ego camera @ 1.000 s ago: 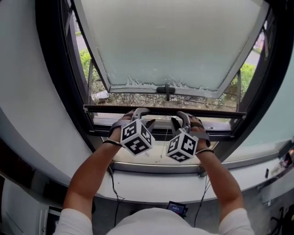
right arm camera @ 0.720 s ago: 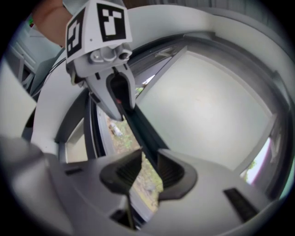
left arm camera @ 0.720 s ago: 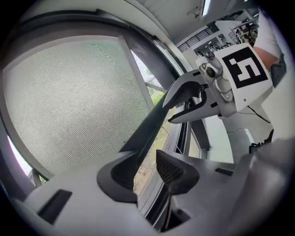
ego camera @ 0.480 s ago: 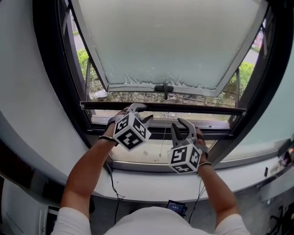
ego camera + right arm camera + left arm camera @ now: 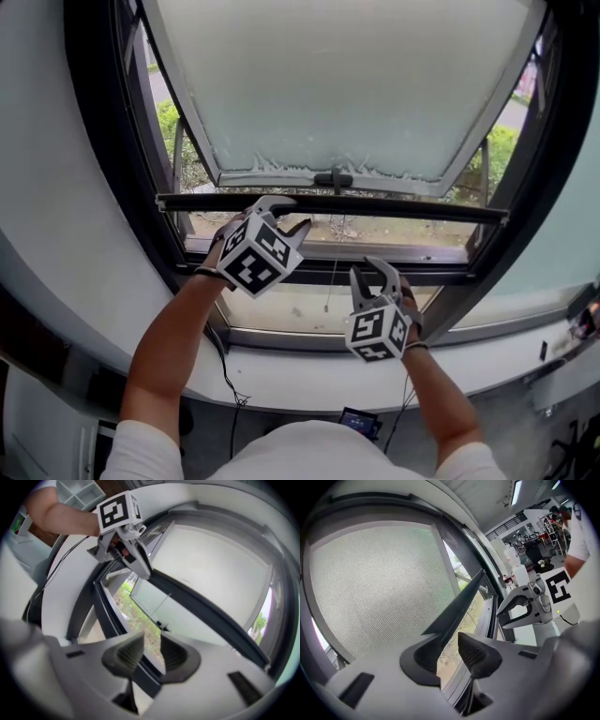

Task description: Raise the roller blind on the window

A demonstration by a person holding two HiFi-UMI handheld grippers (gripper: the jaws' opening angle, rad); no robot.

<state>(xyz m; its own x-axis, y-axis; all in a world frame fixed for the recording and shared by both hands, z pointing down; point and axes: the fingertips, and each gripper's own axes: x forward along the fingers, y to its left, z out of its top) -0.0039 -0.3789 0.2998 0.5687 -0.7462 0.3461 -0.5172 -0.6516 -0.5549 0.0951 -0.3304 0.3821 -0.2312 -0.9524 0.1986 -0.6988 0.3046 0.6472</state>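
Observation:
The roller blind's dark bottom bar (image 5: 394,208) runs across the window, its mesh fabric (image 5: 384,588) above it. My left gripper (image 5: 286,214) is up at the bar's left part. The bar (image 5: 459,606) passes between its closing jaws and lies against one finger, with a gap to the other pad. My right gripper (image 5: 373,272) stands open and empty below the bar, in front of the lower frame. In the right gripper view, the bar (image 5: 201,611) crosses well beyond my right gripper (image 5: 151,641), and my left gripper (image 5: 136,559) sits on it. A thin pull cord (image 5: 330,286) hangs from the bar.
A frosted sash (image 5: 356,84) with a dark handle (image 5: 334,178) is tilted outward behind the blind. The dark window frame (image 5: 112,141) rings the opening, with a pale sill (image 5: 309,375) below. A person in white (image 5: 581,531) stands in the room behind.
The bottom bar has risen with my left gripper, which moved up and left. My right gripper has left the bar and dropped down toward the sill.

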